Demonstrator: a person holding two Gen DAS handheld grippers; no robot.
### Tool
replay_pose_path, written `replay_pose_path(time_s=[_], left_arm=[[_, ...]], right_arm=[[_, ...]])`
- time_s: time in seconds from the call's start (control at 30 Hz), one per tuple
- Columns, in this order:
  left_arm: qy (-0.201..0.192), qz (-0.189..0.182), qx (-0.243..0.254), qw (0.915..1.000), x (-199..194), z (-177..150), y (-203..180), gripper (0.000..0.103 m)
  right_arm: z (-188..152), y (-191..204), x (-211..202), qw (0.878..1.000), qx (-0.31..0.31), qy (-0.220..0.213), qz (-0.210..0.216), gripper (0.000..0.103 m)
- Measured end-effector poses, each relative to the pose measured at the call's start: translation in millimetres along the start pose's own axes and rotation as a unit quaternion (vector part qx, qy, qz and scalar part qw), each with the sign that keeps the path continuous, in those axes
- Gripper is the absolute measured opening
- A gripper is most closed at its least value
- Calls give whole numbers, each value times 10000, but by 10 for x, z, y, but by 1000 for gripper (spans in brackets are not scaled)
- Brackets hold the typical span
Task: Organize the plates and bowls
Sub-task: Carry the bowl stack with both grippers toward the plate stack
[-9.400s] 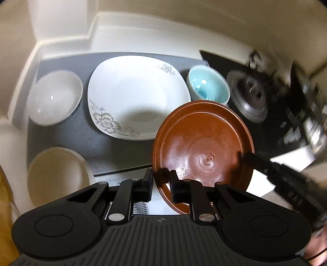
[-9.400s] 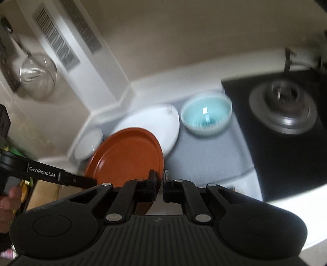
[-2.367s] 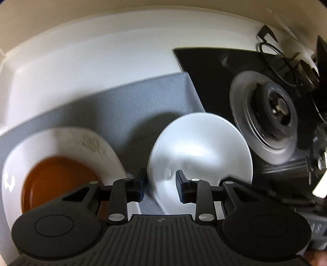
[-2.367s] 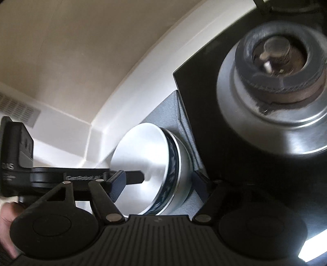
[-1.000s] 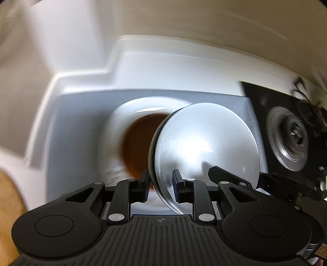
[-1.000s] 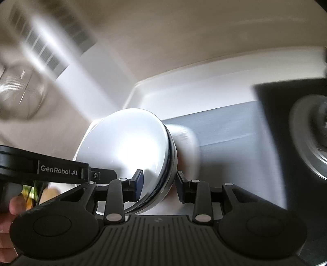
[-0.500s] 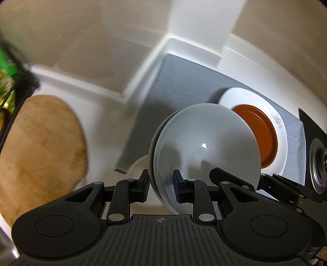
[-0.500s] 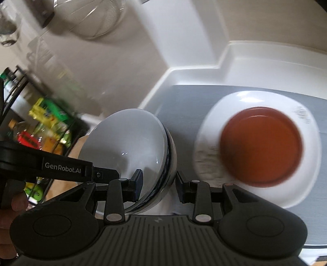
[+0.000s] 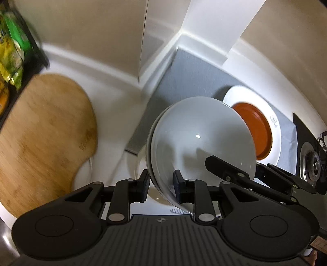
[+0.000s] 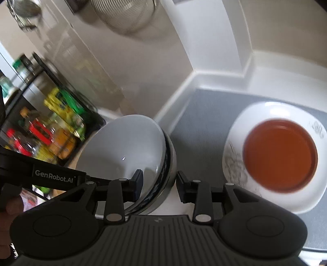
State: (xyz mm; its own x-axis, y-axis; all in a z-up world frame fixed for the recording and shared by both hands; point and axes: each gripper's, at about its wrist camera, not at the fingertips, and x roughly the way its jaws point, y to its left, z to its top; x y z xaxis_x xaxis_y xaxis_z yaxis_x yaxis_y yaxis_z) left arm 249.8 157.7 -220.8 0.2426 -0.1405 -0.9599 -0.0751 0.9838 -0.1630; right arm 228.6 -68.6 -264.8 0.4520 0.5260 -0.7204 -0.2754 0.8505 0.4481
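A white bowl point(image 9: 202, 139) with a dark band on its outside is held tilted in the air by both grippers. My left gripper point(image 9: 160, 185) is shut on its near rim. My right gripper point(image 10: 159, 184) is shut on the opposite rim of the same bowl point(image 10: 124, 147). Below the bowl a cream bowl point(image 9: 141, 165) stands on the white counter, mostly hidden. The brown plate point(image 9: 255, 131) lies in the square white plate point(image 9: 273, 122) on the grey mat; both also show in the right wrist view, brown plate point(image 10: 280, 153) and white plate point(image 10: 265, 196).
A wooden cutting board point(image 9: 43, 131) lies at the left. A black rack with coloured packets point(image 10: 51, 122) stands beyond it. The grey mat point(image 9: 184, 75) runs to a white wall corner. A gas burner point(image 9: 312, 161) is at the far right. A metal strainer point(image 10: 124, 14) hangs on the wall.
Both grippers have carried the white bowl further left, away from the stacked plates and toward the counter beside the cutting board. The cream bowl now shows beneath it.
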Motion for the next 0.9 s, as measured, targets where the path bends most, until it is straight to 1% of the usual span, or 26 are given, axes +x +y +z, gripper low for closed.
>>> replay_pose_path(time_s=[0.13, 0.2, 0.33, 0.5, 0.6, 0.63, 0.67, 0.7, 0.73, 0.77, 0.8, 0.83, 0.9], left_arm=[[284, -69, -151, 9995, 224, -82, 92, 30], [365, -79, -162, 9992, 297, -108, 117, 30], [434, -91, -151, 9989, 385, -128, 170, 30], [538, -212, -179, 9982, 467, -125, 251, 30], [522, -246, -157, 9982, 493, -131, 282, 29], [531, -270, -157, 9981, 488, -129, 284, 29], [543, -315, -169, 9979, 488, -124, 300, 29], [556, -352, -180, 9977, 503, -122, 307, 30], [553, -378, -184, 9976, 507, -118, 322, 31], [511, -413, -174, 9977, 502, -111, 332, 34], [442, -430, -138, 9980, 474, -112, 339, 33], [359, -410, -64, 9985, 434, -115, 337, 32], [54, -397, 136, 9991, 305, -111, 317, 32]], right_arm=[[-102, -27, 140, 9996, 69, 262, -50, 42], [-166, -40, 198, 9993, 69, 351, -77, 42], [-241, -54, 288, 9989, 117, 451, -99, 42], [-274, -41, 366, 9983, 59, 555, -134, 42], [-286, 21, 387, 9982, -196, 538, -199, 43], [-279, 40, 391, 9979, -271, 561, -185, 49], [-275, 43, 388, 9978, -278, 581, -153, 51], [-270, 28, 369, 9980, -209, 597, -98, 56], [-264, 9, 338, 9983, -143, 571, 1, 67], [-260, -9, 285, 9987, -134, 480, 59, 70], [-253, -16, 228, 9992, -155, 365, 24, 76], [-242, -34, 173, 9995, -162, 270, -46, 79], [-226, -126, 95, 9999, -18, 138, -68, 79]])
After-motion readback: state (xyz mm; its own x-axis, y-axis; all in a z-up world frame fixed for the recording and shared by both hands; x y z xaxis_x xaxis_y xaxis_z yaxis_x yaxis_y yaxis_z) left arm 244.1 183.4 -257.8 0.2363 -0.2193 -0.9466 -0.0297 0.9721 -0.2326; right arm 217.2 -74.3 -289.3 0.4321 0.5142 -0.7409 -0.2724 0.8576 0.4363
